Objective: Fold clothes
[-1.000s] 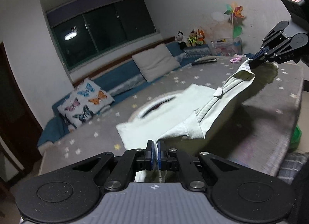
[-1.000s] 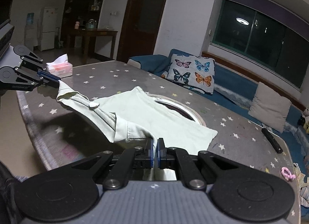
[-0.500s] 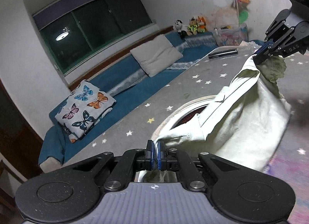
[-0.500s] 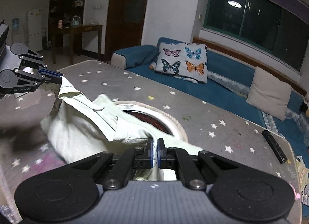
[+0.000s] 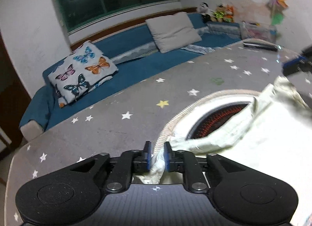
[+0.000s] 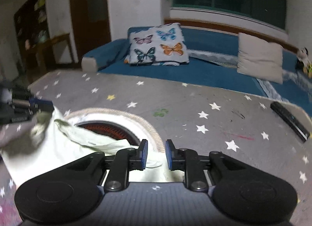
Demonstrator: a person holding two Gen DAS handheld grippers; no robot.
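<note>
- Left tool (image 5: 156, 154), lower centre, has its jaws slackly parted around a bunched shirt (image 5: 273, 138) corner.
- Right tool (image 6: 156, 154) stands apart, cloth beneath.
- Shirt lies lower right on the star-print desk (image 5: 117, 128); soft, light, likely best pinched at corners.

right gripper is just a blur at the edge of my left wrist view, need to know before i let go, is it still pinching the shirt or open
observer: The right gripper is open. Its pads stand clearly apart and the shirt lies below the gap, not pinched.
operator: ok and how does my end look from that side
observer: In the right wrist view a corner of the shirt rises off the table up to the tip of the left gripper. That gripper is too blurred there to tell whether it grips.
</note>
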